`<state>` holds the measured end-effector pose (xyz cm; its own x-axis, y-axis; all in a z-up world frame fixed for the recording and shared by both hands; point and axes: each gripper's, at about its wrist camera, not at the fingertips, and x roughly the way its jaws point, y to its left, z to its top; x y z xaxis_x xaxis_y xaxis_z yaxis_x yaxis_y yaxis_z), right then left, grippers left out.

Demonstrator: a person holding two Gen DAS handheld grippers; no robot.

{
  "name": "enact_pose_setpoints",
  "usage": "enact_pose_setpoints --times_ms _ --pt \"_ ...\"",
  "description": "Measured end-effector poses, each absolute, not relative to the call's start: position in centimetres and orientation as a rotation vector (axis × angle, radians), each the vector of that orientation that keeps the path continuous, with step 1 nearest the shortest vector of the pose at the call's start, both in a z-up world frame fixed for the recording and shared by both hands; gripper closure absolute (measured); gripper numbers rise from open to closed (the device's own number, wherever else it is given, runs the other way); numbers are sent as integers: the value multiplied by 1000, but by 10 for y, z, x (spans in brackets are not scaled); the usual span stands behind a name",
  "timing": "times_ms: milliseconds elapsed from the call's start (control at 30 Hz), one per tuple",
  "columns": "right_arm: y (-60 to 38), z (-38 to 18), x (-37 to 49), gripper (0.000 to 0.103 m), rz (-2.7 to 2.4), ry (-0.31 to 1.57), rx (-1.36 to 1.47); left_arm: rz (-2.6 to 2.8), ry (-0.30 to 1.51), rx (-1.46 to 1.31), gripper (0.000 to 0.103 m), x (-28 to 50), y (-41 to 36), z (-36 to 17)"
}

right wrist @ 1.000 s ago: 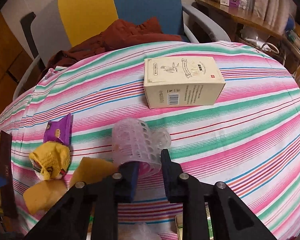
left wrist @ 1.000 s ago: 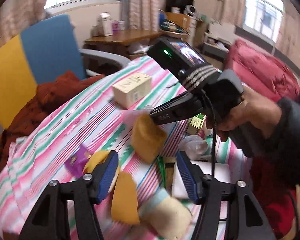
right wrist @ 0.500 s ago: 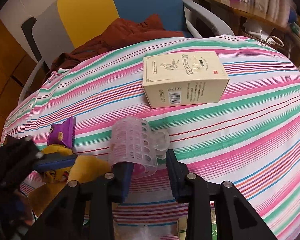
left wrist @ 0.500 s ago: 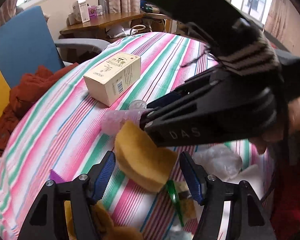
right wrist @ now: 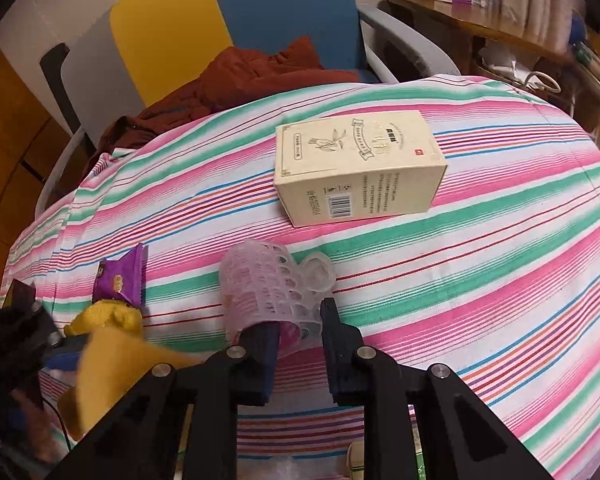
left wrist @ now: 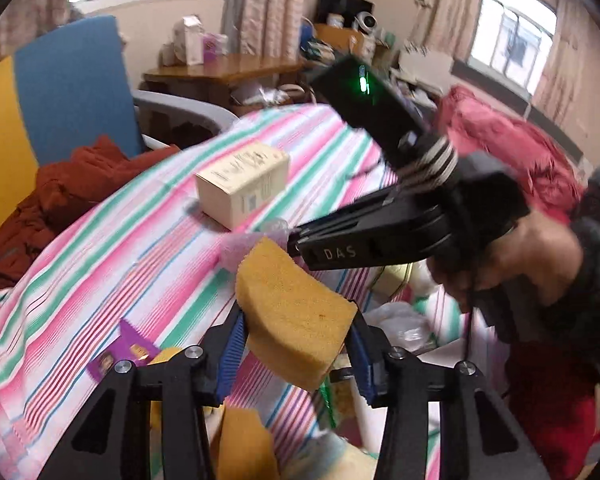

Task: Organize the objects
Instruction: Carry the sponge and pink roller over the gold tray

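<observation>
A yellow sponge sits between the blue pads of my left gripper. The jaws are closing and both pads press its sides. It is raised off the striped tablecloth. In the right wrist view the same sponge shows blurred at the lower left, with the left gripper on it. My right gripper is shut on a pink perforated plastic roller, which rests on the cloth. Seen from the left wrist, the right gripper reaches in from the right, just beyond the sponge, with a hand behind it.
A cream carton lies further back on the cloth. A purple packet and a yellow cloth lump lie at the left. Another sponge and a clear bag sit near the front. A blue and yellow chair holds a rust garment.
The left gripper's jaws have narrowed onto the yellow sponge, which now stands raised between the pads. The right gripper has stayed almost in place with the pink roller.
</observation>
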<state>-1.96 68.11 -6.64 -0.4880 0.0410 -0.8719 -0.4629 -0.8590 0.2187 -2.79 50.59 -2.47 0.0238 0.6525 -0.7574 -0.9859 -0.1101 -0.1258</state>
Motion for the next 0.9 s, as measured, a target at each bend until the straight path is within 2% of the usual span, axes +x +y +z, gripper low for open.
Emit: enact_pose_setpoints --times_ms 333,633,900 --pt "680 -53 -14 86 2445 656 -1304 1649 383 -741 55 -13 435 29" --pt "675 -30 -6 86 2548 718 -1179 1761 304 -807 55 -17 370 34" --pt "639 1 0 86 2662 659 -1111 1876 248 -832 55 -28 312 40"
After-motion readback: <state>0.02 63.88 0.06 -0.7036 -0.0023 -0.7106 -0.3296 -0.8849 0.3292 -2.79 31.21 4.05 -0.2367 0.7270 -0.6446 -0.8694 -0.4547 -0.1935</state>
